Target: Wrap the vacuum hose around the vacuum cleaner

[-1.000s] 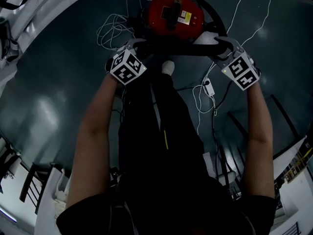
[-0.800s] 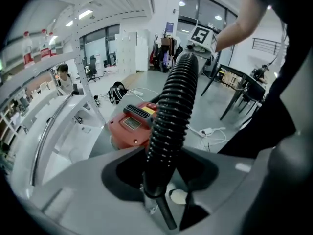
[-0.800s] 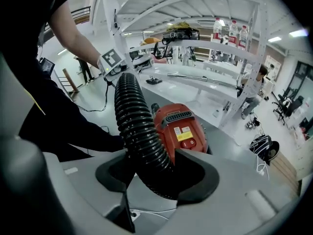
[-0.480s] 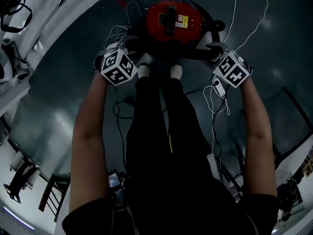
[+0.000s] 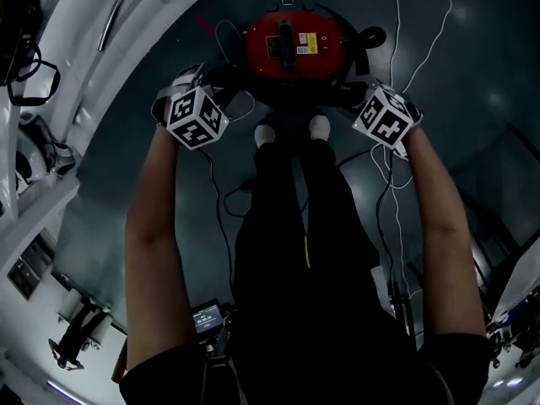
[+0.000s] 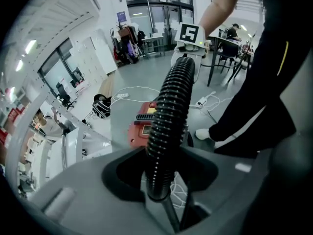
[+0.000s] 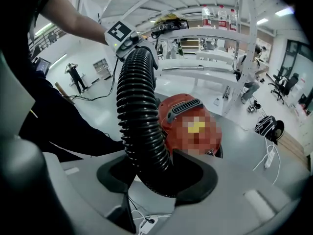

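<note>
The red vacuum cleaner stands on the dark floor just ahead of the person's feet. A black ribbed hose stretches across its near side between my two grippers. My left gripper is at the vacuum's left and is shut on the hose, which runs on toward the right gripper's marker cube. My right gripper is at the vacuum's right. Its jaws have just been closing with the hose between them, and they grip it. The vacuum sits close behind that hose.
White cables trail over the floor to the right of and behind the vacuum. More cords lie near the person's white shoes. White frames and shelving line the left side. A small screen device hangs at the person's waist.
Both grippers carried the hose closer to the vacuum, so it now lies along its near side. The left gripper rolled. The person's feet stepped up toward the vacuum.
</note>
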### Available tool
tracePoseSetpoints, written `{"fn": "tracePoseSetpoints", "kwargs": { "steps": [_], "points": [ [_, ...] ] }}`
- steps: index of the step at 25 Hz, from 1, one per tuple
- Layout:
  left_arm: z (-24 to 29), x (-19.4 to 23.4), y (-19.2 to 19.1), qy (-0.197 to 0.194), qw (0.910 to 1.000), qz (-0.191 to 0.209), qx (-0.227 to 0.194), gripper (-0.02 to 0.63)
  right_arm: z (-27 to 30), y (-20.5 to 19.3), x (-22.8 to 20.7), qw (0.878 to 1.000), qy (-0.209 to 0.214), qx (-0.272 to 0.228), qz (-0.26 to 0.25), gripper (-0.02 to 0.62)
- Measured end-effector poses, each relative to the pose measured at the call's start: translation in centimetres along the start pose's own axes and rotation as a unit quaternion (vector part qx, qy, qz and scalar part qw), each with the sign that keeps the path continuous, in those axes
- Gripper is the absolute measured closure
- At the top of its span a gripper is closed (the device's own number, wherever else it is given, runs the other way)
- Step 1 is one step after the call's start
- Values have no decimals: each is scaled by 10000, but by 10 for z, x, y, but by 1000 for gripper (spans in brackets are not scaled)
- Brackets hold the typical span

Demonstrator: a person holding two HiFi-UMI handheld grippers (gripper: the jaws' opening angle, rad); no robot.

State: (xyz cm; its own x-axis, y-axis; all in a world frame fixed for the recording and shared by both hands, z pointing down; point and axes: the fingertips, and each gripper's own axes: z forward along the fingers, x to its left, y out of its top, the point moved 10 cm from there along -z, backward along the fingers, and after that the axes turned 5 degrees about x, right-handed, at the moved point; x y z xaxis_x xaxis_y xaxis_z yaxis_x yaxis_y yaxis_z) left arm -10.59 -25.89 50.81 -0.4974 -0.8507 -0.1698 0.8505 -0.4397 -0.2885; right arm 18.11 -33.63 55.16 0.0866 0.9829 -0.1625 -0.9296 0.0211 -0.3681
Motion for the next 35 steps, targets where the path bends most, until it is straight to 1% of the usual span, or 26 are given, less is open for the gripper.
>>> {"fn": "tracePoseSetpoints", "kwargs": {
  "steps": [5, 8, 13, 17, 20, 22, 28, 33, 35],
  "points": [
    [15, 19, 1, -115, 9993, 342, 80, 417, 11, 1, 3, 9993, -4, -33, 379, 377],
    [30, 24, -1, -260, 9977, 592, 187, 417, 19, 1, 5, 9989, 9, 8, 479, 377],
    [55, 29, -2, -512, 9923, 1102, 248, 419, 30, 0, 13, 9981, -14, 118, 605, 377],
    [74, 34, -8, -746, 9882, 1311, 275, 419, 40, 2, 14, 9973, 5, 187, 704, 376],
    [88, 34, -13, -997, 9830, 1492, 386, 419, 50, 5, 16, 9971, 80, 302, 700, 376],
    [97, 34, -15, -1093, 9802, 1590, 451, 419, 57, 6, 18, 9968, 128, 398, 676, 376],
    [115, 31, -25, -1242, 9780, 1581, 547, 410, 77, 9, 22, 9961, 210, 613, 601, 376],
    [124, 35, -31, -1464, 9780, 1404, 478, 399, 89, 10, 19, 9944, 319, 682, 738, 374],
    [125, 37, -31, -1553, 9769, 1406, 426, 396, 93, 14, 17, 9938, 357, 732, 758, 373]
  ]
}}
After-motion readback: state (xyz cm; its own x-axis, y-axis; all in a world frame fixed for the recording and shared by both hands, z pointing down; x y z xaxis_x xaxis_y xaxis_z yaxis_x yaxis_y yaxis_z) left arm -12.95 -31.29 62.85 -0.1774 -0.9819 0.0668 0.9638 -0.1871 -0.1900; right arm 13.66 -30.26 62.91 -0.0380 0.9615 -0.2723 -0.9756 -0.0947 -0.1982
